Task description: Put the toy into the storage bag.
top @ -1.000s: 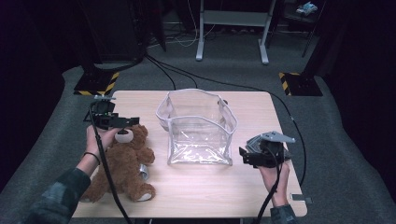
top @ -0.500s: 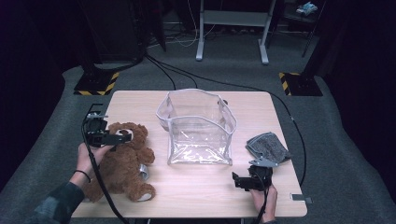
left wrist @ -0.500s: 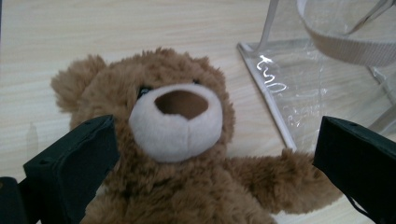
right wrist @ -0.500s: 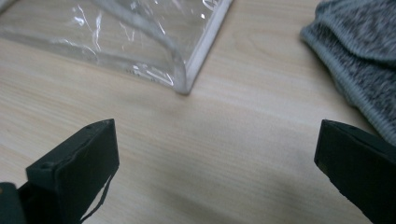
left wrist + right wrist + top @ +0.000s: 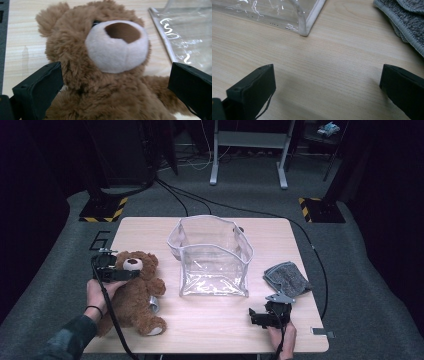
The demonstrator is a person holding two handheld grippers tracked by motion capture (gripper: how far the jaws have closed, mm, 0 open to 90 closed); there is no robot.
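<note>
The teddy bear (image 5: 134,292) lies on its back at the left side of the table (image 5: 215,335), head toward the far edge, just beside the clear plastic bag (image 5: 212,257) standing open mid-table. Your left gripper (image 5: 112,272) sits at the bear's head; in the left gripper view its jaws stand wide apart on either side of the bear's neck (image 5: 110,85), not clamped. A small metal can (image 5: 154,305) rests against the bear's flank. Your right gripper (image 5: 262,317) hovers low near the front right edge, jaws spread with bare wood between them. A grey cloth (image 5: 286,277) lies folded right of the bag, near that gripper.
</note>
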